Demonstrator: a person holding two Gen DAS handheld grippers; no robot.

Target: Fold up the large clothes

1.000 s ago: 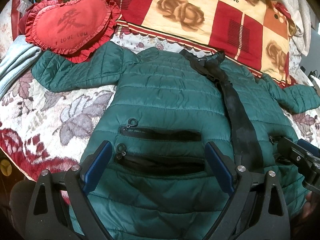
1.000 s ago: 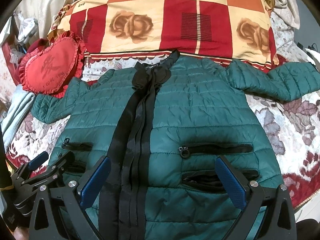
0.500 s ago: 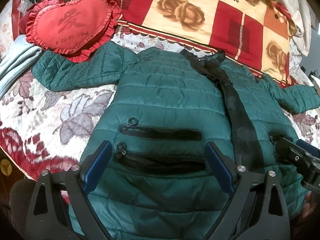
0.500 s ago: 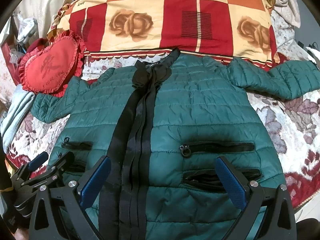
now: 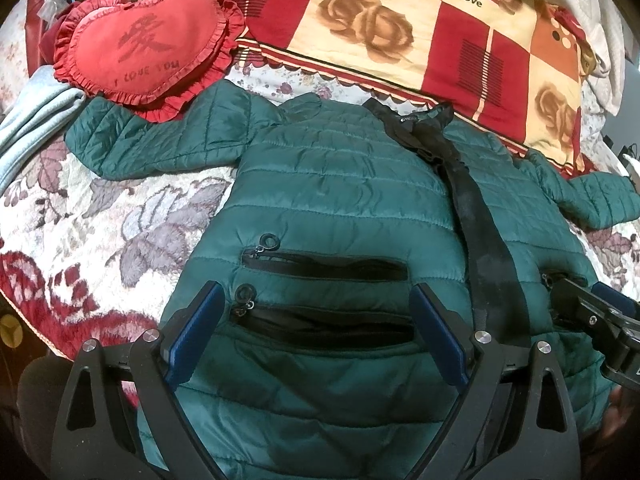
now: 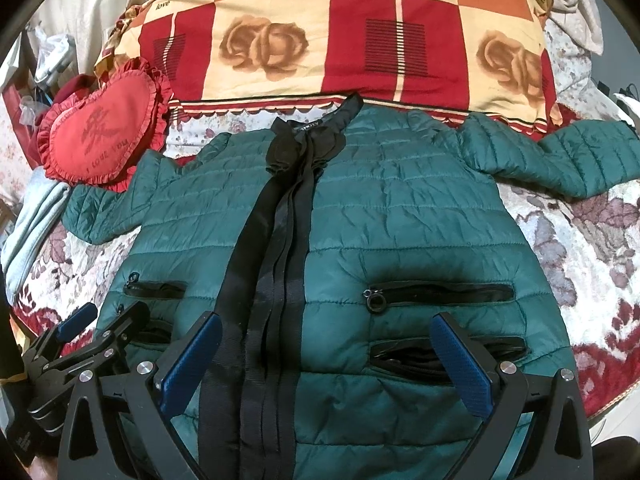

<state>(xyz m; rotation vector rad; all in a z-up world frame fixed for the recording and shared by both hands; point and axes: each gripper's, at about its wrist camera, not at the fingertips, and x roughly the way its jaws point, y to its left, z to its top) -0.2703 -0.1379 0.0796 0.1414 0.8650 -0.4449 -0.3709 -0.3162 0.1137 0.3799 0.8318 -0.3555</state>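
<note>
Jacket (image 5: 344,200): green quilted cloth, slight sheen, stitched in ridges; black woven webbing strip (image 6: 276,264) down the front, matt. Heart cushion (image 5: 144,48), at 10 o'clock: red cloth, frilled edge, matt. Bed cover (image 5: 120,220): fuzzy floral pile. Left claw (image 5: 316,334): matt black plastic arms, blue ribbed pads (image 5: 438,336), shiny metal screws.

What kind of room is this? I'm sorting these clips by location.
Most likely a bedroom. The green jacket lies spread on a floral blanket, apparently a bed. Behind it sit a rose-patterned quilt and a red heart-shaped pillow. Both grippers hover open above the jacket's hem.
</note>
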